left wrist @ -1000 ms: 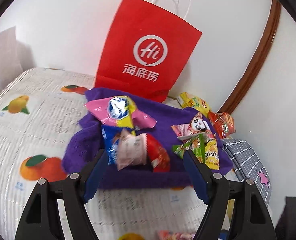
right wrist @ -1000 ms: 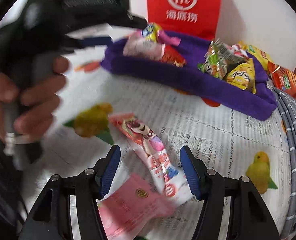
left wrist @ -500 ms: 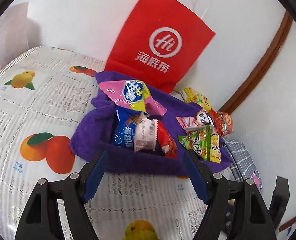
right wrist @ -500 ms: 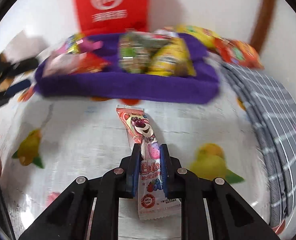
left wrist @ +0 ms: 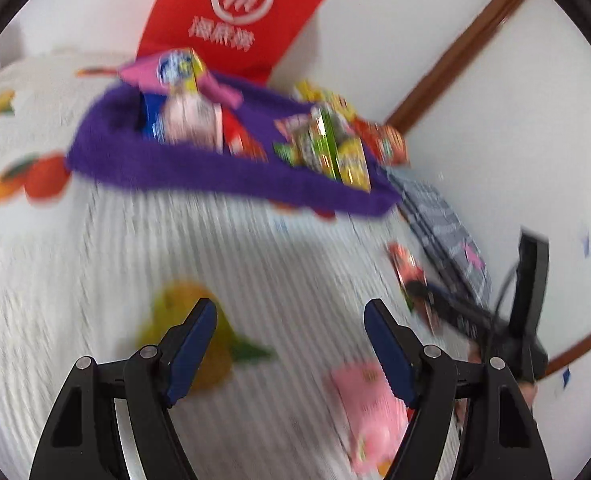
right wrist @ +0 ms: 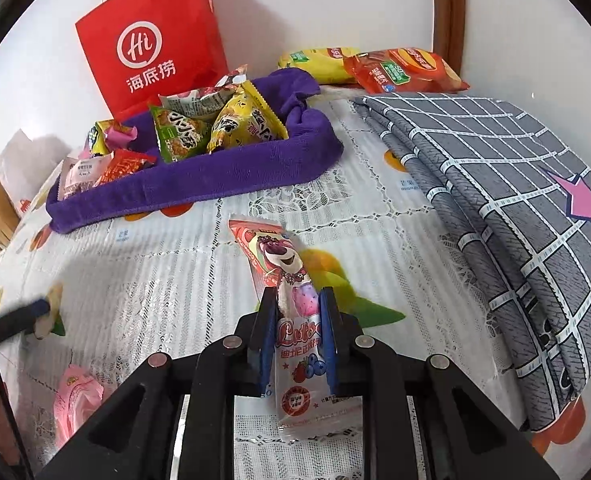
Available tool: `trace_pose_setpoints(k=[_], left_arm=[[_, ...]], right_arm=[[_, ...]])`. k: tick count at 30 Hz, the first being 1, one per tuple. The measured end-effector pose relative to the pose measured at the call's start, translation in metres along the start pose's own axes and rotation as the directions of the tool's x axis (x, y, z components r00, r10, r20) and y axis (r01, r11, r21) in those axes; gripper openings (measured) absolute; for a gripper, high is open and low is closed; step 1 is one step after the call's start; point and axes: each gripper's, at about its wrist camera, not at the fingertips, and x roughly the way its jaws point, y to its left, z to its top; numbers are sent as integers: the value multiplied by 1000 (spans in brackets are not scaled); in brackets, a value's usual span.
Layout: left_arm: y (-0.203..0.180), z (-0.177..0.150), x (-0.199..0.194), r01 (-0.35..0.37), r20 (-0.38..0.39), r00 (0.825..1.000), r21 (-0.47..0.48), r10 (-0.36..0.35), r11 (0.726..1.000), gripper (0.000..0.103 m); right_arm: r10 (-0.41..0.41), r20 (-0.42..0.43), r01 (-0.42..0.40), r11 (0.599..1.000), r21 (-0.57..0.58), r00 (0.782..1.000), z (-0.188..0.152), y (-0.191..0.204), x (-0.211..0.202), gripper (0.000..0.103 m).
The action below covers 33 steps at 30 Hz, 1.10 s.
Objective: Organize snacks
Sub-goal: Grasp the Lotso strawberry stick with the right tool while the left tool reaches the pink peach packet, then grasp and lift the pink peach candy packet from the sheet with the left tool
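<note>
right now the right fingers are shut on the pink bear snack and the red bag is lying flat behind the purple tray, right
Not quite. The red bag stands upright against the wall behind the purple tray, as the right wrist view shows. The rest holds: the right fingers are shut on the pink bear snack.

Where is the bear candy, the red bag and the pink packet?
bear candy (right wrist: 281,258): right wrist view, on the bear's face.
red bag (right wrist: 151,40): right wrist view, on its front by the logo.
pink packet (left wrist: 369,400): left wrist view, middle of the wrapper.
</note>
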Motion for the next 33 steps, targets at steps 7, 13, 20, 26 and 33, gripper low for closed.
trace_pose_setpoints(k=[7, 13, 20, 26, 33], left_arm=[[-12, -34, -15, 30, -43, 999, -26, -31, 999, 75], [-34, -48, -13, 27, -93, 995, 20, -25, 999, 75], [-56, -51, -1, 6, -131, 991, 47, 0, 999, 75], [-85, -58, 13, -179, -102, 974, 211, 203, 961, 73], [-95, -61, 25, -382, -6, 914, 326, 406, 865, 51]], right_arm=[[-3, -2, 3, 1000, -7, 1000, 1, 2, 1, 21], [30, -1, -30, 1000, 0, 1000, -1, -4, 0, 21], [57, 2, -57, 998, 12, 998, -6, -11, -5, 21], [98, 7, -99, 994, 51, 995, -9, -20, -8, 20], [115, 11, -116, 992, 55, 993, -10, -22, -9, 20]])
